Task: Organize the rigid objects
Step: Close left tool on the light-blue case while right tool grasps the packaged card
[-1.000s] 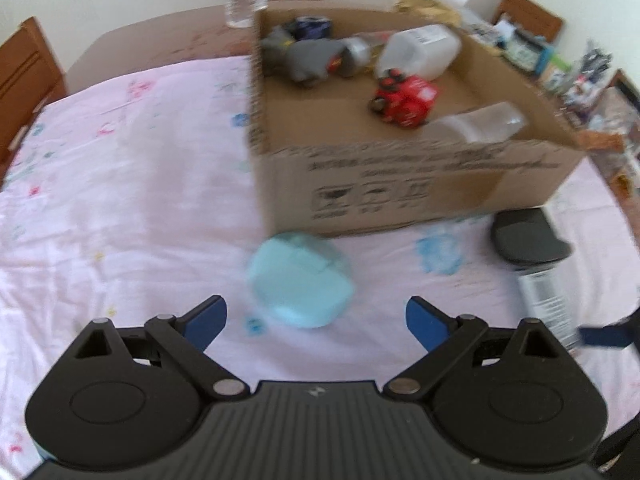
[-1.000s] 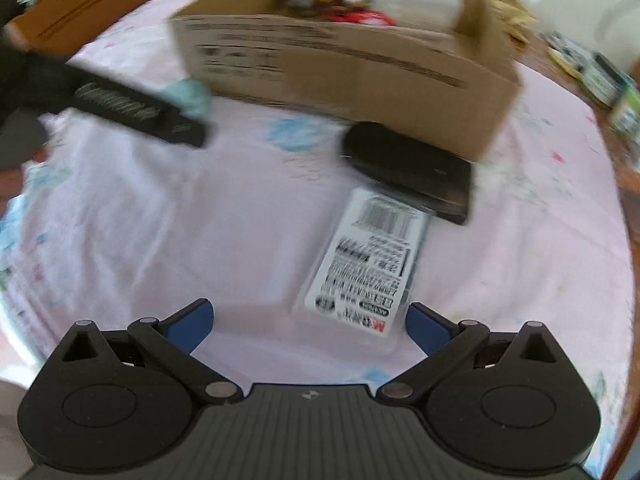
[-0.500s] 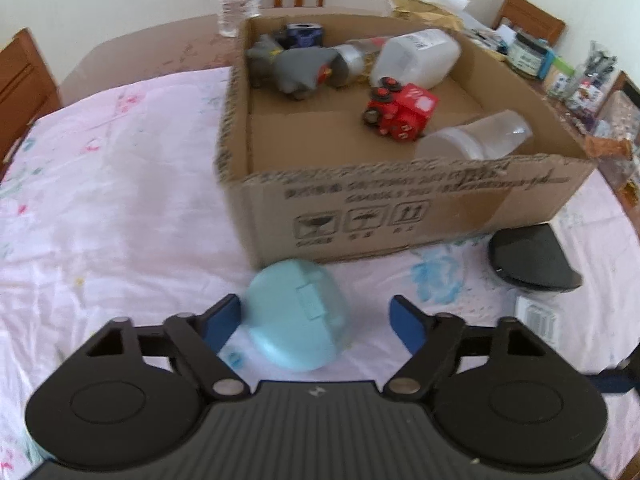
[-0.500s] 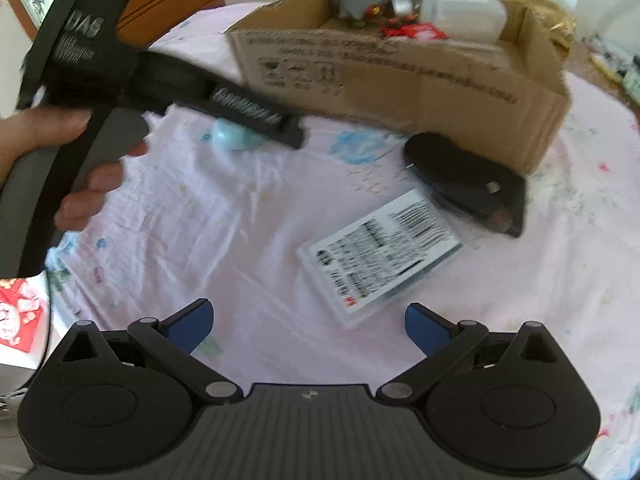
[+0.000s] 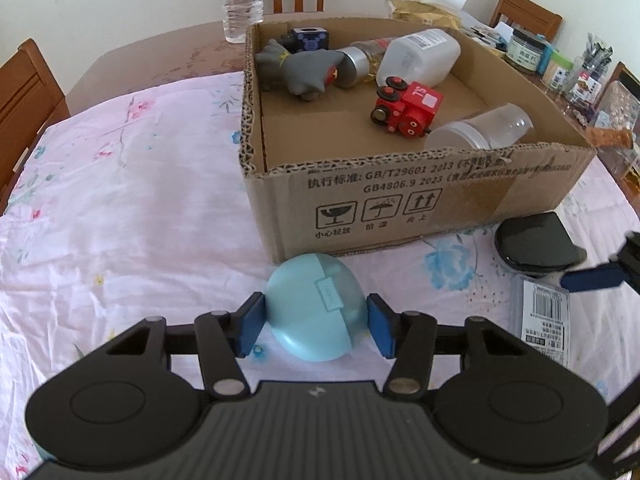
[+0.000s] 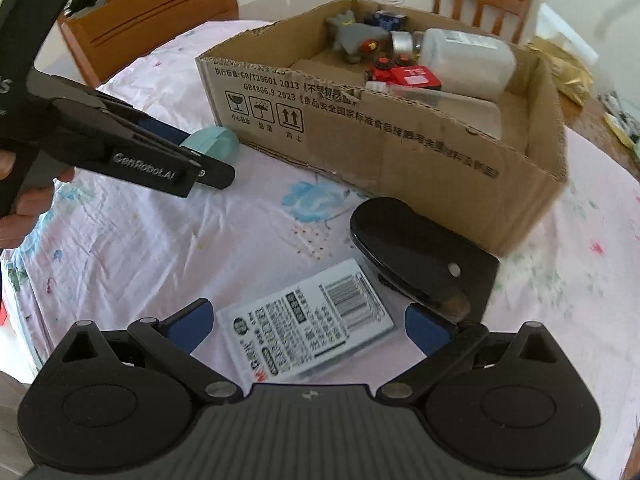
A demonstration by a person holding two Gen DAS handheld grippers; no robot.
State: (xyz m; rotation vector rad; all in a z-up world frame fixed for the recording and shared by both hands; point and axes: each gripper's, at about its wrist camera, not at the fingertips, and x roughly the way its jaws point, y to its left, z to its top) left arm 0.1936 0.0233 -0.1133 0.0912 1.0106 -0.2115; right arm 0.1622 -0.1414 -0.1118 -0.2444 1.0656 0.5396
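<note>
A light blue round case (image 5: 308, 308) lies on the pink cloth just in front of the cardboard box (image 5: 400, 200). My left gripper (image 5: 316, 322) is closing around it, and both blue pads touch its sides. From the right wrist view the same case (image 6: 212, 140) shows behind the left gripper (image 6: 208, 160). My right gripper (image 6: 308, 324) stands open over a flat packet with a barcode label (image 6: 308, 332). A black glossy device (image 6: 424, 256) lies by the right finger. The box holds a red toy train (image 5: 408, 108), a grey toy figure (image 5: 300, 68), a white bottle (image 5: 416, 56) and a clear jar (image 5: 480, 128).
A water bottle (image 5: 242, 0) stands behind the box. Jars and clutter (image 5: 524, 48) crowd the far right of the table. Wooden chairs (image 6: 152, 12) ring the table. A person's hand (image 6: 24, 200) holds the left gripper.
The left gripper's jaws have narrowed from wide open until the pads meet the blue case. The right gripper has come closer over the labelled packet, still open.
</note>
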